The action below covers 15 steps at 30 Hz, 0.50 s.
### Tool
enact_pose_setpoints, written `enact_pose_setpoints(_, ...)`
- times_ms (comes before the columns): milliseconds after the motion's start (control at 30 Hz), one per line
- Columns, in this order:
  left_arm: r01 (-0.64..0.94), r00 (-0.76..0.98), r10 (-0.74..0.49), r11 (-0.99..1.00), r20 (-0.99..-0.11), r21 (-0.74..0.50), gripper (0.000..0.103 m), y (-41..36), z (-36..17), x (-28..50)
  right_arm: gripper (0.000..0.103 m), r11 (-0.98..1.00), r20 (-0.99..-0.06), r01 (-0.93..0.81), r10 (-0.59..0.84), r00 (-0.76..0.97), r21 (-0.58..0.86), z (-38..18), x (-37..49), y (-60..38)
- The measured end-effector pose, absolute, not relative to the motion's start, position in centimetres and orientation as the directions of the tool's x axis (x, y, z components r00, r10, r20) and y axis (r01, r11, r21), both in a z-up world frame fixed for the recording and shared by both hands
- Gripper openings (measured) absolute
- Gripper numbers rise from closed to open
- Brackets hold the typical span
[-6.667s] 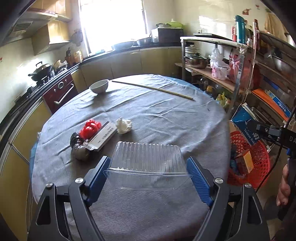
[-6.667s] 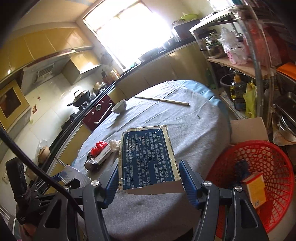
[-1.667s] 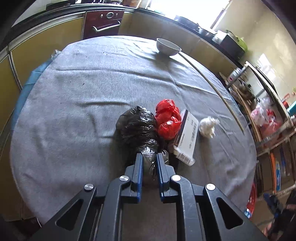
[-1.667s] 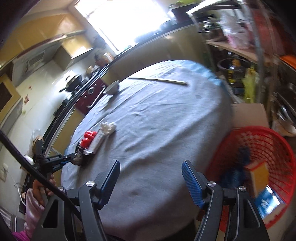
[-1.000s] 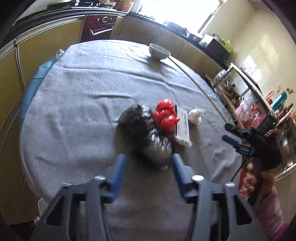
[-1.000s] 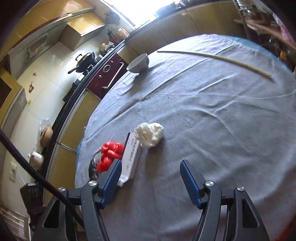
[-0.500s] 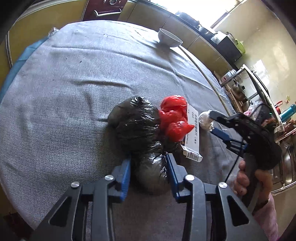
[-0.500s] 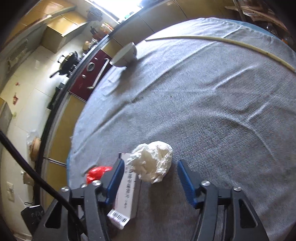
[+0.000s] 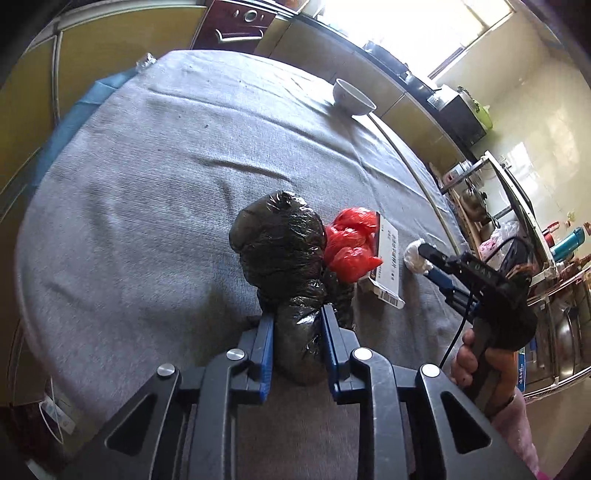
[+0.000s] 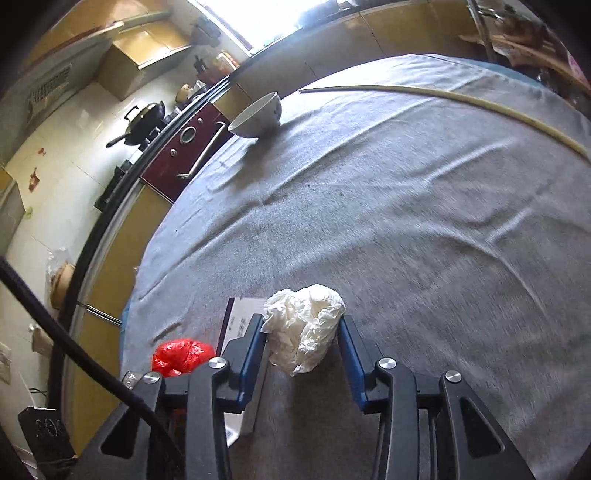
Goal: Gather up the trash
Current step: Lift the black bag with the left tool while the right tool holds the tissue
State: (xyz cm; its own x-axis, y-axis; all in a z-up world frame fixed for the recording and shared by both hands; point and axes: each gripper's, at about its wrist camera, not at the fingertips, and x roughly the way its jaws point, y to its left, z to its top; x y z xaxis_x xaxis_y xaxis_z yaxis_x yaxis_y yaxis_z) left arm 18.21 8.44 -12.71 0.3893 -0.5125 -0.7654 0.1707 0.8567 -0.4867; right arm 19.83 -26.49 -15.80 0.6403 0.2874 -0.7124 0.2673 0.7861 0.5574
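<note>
Item 1: my left gripper [image 9: 297, 334], jaws just closing, pads pinching the black bag [image 9: 286, 258] on the grey tablecloth [image 9: 147, 192]. Item 2: my right gripper [image 10: 301, 345], jaws just closing, pads pressing the white paper wad [image 10: 304, 326]. Beside them: red bag [image 9: 349, 245], white box [image 9: 388, 266].

Bright daylight from the blown-out window [image 9: 413, 29]; strong fisheye bending, dark vignetted corners.
</note>
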Motion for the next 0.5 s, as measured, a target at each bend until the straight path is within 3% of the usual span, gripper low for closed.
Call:
enact_pose_setpoints(200, 0.217, 0.445, -0.53, 0.846, -0.722, -0.487, 0.02, 9.0, -9.8, 16.4, 0.043, 0.764, -0.683, 0.261, 0.3, 0.666, 0.59, -14.9, 16.8, -27.8)
enact_pose_setpoints(267, 0.235, 0.461, -0.539, 0.84, -0.705, -0.489, 0.012, 8.9, -8.7, 16.0, 0.043, 0.755, -0.668, 0.254, 0.307, 0.678, 0.605, -14.4, 15.6, -28.1)
enact_pose_setpoints(400, 0.254, 0.487, -0.538, 0.841, -0.689, -0.477, 0.012, 8.9, -7.5, 15.2, 0.043, 0.763, -0.652, 0.232, 0.304, 0.695, 0.603, -13.4, 13.9, -28.1)
enact_pose_setpoints(500, 0.212, 0.475, -0.494, 0.868, -0.728, -0.45, 0.014, 9.1, -8.4, 15.2, 0.043, 0.769, -0.646, 0.222, 0.3, 0.702, 0.599, -12.9, 12.4, -28.2)
